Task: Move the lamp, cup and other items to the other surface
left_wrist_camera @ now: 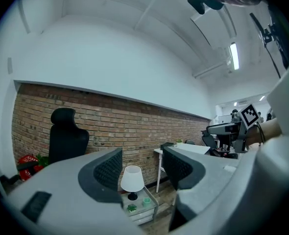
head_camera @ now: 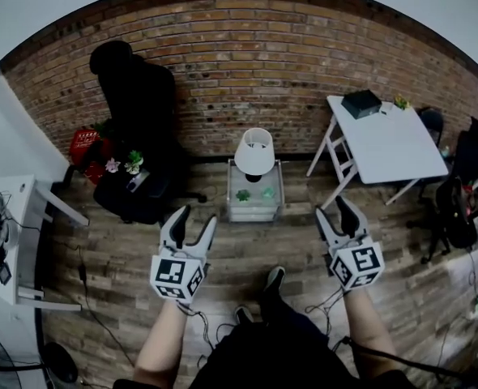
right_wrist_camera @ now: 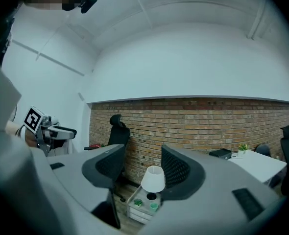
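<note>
The lamp (head_camera: pixel 254 151) stands upright at the back of the low counter (head_camera: pixel 253 211) by the brick wall. The green cup (head_camera: pixel 268 192) and a small plant (head_camera: pixel 243 194) sit just in front of its base, and all of it lies straight ahead, well apart from both hands. The left hand-held gripper (head_camera: pixel 196 215) and the right hand-held gripper (head_camera: pixel 332 207) are both released and empty, each sighting the lamp through its gap, the left looking slightly nearer. With the lamp's long axis vertical, a level reach forward seems called for before carrying it to the white counter (head_camera: pixel 385 144) on the right.
</note>
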Tool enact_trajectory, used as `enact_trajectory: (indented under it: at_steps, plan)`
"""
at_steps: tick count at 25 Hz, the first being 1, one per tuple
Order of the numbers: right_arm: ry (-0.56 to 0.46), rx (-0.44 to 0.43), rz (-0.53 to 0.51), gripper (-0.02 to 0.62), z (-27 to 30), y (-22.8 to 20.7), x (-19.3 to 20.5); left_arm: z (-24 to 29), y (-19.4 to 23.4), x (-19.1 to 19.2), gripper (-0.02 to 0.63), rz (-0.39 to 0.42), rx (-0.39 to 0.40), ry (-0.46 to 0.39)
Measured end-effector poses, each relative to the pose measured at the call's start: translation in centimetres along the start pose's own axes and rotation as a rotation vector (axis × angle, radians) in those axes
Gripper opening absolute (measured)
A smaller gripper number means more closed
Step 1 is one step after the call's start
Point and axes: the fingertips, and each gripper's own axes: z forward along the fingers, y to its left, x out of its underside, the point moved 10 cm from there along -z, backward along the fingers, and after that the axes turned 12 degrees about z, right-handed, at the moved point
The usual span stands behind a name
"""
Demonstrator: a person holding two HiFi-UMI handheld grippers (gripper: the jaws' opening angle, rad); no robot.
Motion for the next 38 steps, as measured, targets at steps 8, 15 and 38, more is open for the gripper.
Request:
enact_trajectory:
  at_steps: [8, 15, 38]
  plan:
    - [-0.004, -0.002, 0.048, 0.238, 4.0, -3.0, 1.2, 3.9, 0.7, -0.1, 0.249, 0.042, 0.010, 0.050]
    - [0.005, -0.045, 0.103, 0.235, 10.5, -6.9, 2.4, 9.6, 2.3, 1.2, 0.249, 0.040, -0.019, 0.124]
    - [0.117, -0.130, 0.124, 0.229, 29.0, -21.2, 2.6, 29.9, 6.0, 4.8, 0.249, 0.053, 0.039, 0.320]
